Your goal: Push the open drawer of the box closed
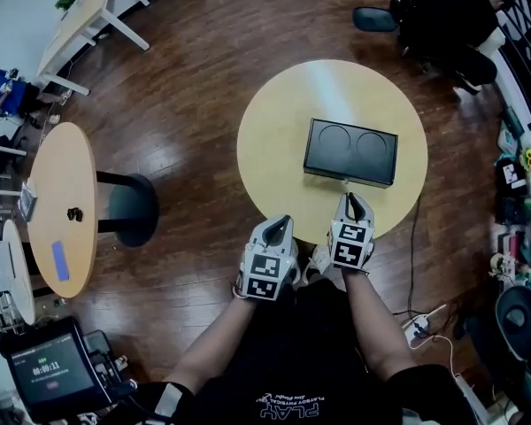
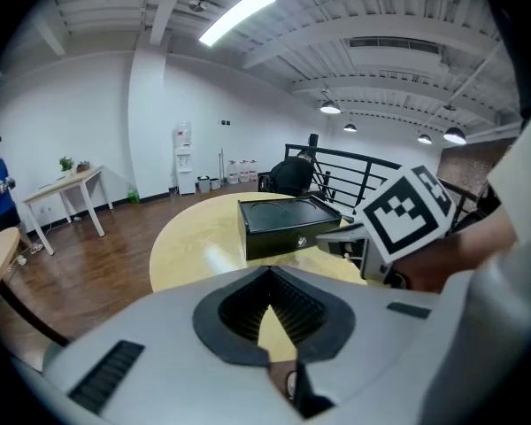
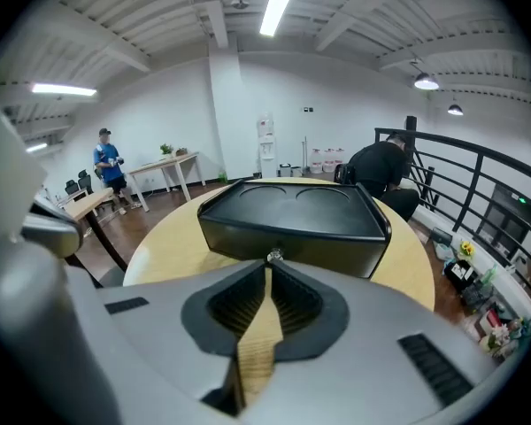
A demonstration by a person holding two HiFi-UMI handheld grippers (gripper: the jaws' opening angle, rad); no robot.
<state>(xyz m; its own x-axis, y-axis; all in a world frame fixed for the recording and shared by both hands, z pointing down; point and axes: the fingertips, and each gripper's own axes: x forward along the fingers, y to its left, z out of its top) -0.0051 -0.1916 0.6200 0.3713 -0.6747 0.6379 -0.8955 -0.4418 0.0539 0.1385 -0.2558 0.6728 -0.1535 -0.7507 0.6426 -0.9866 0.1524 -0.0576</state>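
The right gripper, fingers together, is set just before the drawer knob; a straight, centred push is needed. The left gripper is also pressed together, empty

Pale round wooden tabletop, second round table at left carrying a blue strip, white-legged desk, dark wood floor, lit screen.

Bright, even indoor light from ceiling strips. Glare patch on tabletop toward its left edge. Claw views fisheye w/ black vignette at corners. Left claw & right claw close-up, soft. Head view sharp, edges bowed.
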